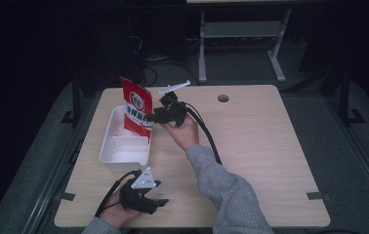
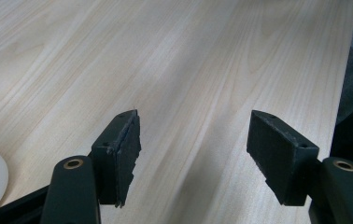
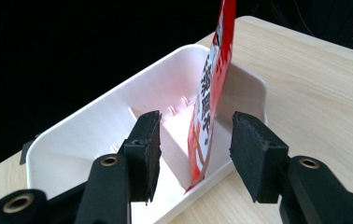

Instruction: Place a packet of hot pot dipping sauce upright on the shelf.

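Right tool [image 3: 191,156] open astride a red packet [image 3: 212,93] standing in a white tray [image 3: 95,126].

Its jaws stand apart, one on each side of the packet's lower edge, and neither pad presses on it; the packet stands nearly upright, its bottom inside the tray against the wall nearest this tool. The left tool [image 2: 193,154], nearer the person at the desk's [image 2: 165,60] front edge, has its jaws wide apart over bare wood, holding nothing.

High view overlooks whole table [image 1: 251,146], gripper views close, sharing tabletop
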The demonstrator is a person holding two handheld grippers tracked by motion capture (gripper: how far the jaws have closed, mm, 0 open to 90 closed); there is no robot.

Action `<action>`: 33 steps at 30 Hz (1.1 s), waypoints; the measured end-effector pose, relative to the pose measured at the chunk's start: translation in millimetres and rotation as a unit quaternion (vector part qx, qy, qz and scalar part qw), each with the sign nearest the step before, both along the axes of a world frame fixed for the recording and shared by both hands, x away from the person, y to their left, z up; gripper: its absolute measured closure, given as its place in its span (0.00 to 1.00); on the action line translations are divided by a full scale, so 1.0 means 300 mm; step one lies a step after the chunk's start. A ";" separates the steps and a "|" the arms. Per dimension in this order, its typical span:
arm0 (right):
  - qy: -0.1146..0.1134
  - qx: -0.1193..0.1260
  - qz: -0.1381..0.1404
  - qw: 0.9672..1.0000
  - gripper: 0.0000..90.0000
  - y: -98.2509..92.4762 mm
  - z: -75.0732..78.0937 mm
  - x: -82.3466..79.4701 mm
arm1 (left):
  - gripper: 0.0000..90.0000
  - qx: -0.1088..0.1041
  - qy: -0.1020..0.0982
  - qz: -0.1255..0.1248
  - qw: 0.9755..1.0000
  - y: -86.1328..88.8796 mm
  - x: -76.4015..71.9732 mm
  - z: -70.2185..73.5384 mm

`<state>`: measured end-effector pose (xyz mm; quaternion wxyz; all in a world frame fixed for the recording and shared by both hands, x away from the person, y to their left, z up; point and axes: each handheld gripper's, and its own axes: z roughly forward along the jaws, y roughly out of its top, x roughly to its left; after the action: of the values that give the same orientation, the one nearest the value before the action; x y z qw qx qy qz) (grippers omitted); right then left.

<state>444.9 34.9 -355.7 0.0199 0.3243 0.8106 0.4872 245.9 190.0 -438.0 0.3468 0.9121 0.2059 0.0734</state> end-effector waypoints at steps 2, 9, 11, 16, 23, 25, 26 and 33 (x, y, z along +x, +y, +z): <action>0.003 0.002 0.002 1.000 0.57 -0.013 -0.002 -0.006 | 0.38 0.000 0.000 0.000 1.000 -0.001 0.000 -0.001; 0.002 0.002 0.006 1.000 0.56 -0.069 0.000 -0.035 | 0.37 0.003 0.001 0.000 1.000 -0.003 0.000 -0.003; 0.004 0.001 0.005 1.000 0.55 -0.089 0.001 -0.045 | 0.37 0.000 0.002 0.001 1.000 -0.003 0.001 -0.004; 0.006 0.000 0.007 1.000 0.55 -0.138 -0.004 -0.069 | 0.36 0.000 0.003 0.001 1.000 -0.004 0.002 -0.004; 0.013 -0.005 0.008 1.000 0.53 -0.222 -0.015 -0.113 | 0.36 0.001 0.004 -0.001 1.000 -0.009 0.002 -0.007; 0.015 -0.003 0.008 1.000 0.53 -0.247 -0.018 -0.128 | 0.36 0.000 0.004 0.000 1.000 -0.010 0.002 -0.008; 0.015 -0.004 0.008 1.000 0.53 -0.259 -0.019 -0.135 | 0.35 0.000 0.004 -0.001 1.000 -0.011 0.002 -0.008; 0.023 -0.004 0.004 1.000 0.52 -0.329 -0.033 -0.172 | 0.35 0.001 0.006 -0.003 1.000 -0.015 0.002 -0.010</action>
<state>393.4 -64.0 -365.6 0.0007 0.3321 0.8138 0.4770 246.5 185.4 -441.2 0.3446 0.9136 0.2050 0.0675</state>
